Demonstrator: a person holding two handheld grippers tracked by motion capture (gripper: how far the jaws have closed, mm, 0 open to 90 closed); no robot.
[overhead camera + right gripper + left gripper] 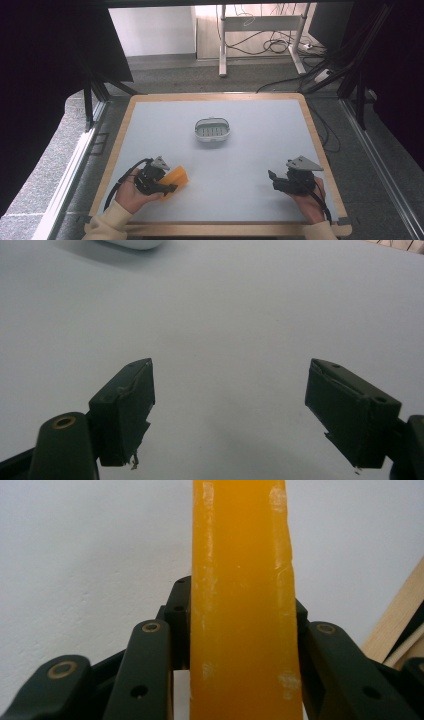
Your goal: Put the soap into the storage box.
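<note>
Soap bar (242, 605), orange, is clamped in left gripper (167, 189) near table (260, 150) front-left edge, w/ right gripper (227, 415) held apart, empty, white dish (212, 130) mid-table.

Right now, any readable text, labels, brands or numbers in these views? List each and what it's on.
None legible.
Orange bar clamped in the left gripper: scuffed, no print.
Grey soap dish at mid-table: ribbed inside, no lettering visible.
Right gripper, jaws apart: plain black pads, no markings.
White table top: blank.
Equipment on the floor behind the table: too small to tell if any label is there.
</note>
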